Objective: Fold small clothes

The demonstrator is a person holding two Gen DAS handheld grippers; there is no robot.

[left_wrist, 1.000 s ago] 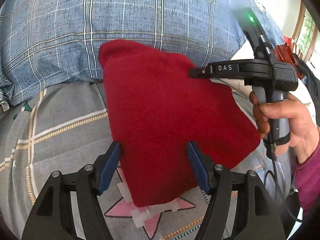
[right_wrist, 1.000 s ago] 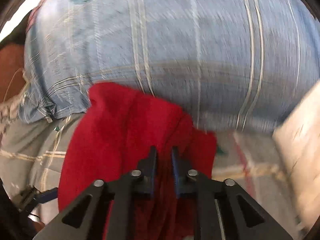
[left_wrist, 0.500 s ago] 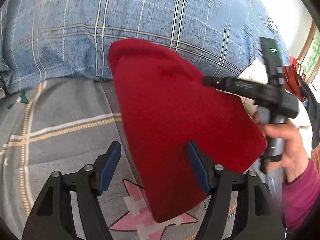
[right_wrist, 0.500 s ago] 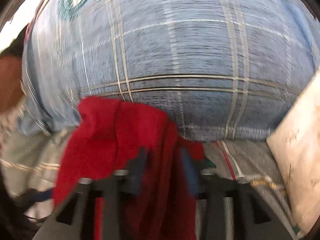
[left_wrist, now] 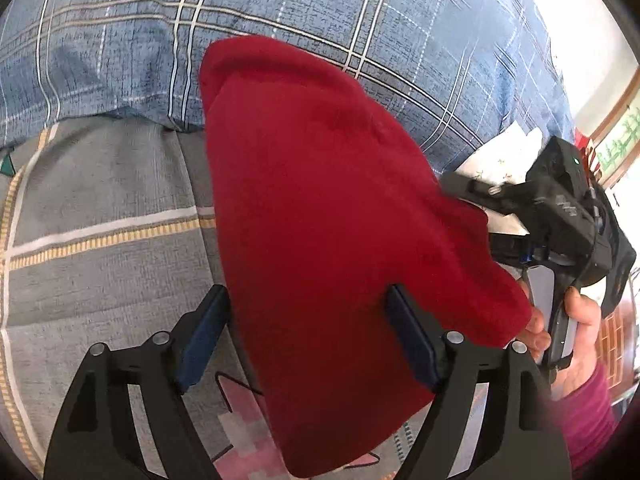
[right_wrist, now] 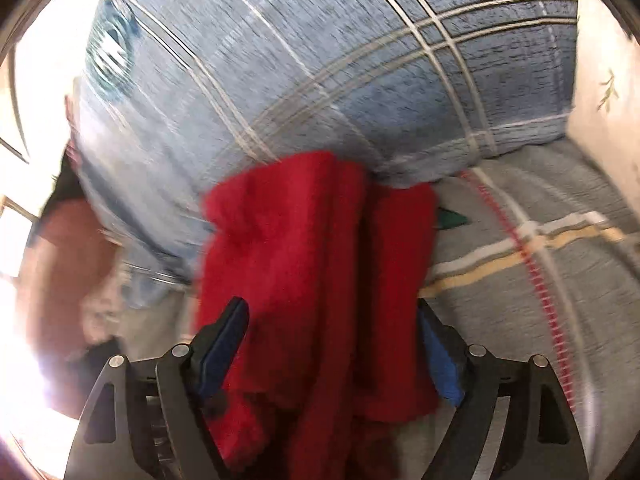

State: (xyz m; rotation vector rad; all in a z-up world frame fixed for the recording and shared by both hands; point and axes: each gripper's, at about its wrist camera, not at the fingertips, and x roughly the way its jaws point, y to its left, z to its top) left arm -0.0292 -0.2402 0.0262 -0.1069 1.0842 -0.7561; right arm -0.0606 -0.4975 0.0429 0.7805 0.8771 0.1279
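My left gripper (left_wrist: 308,344) and right gripper (right_wrist: 332,344) both gape, gripping nothing, above a folded red garment (left_wrist: 328,216) lying on the bed against a plaid pillow (left_wrist: 280,12). It looks soft, light, fleecy; I'd pinch it by a free edge.

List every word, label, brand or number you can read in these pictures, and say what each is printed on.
No text can be read in either view.
Right tool, seen from the left wrist: pale marking on its black body, too blurred to read.
Blue plaid pillow: teal round emblem at its upper left corner, smeared by motion, unreadable.
Red garment, grey bedsheet and left tool: no writing visible.
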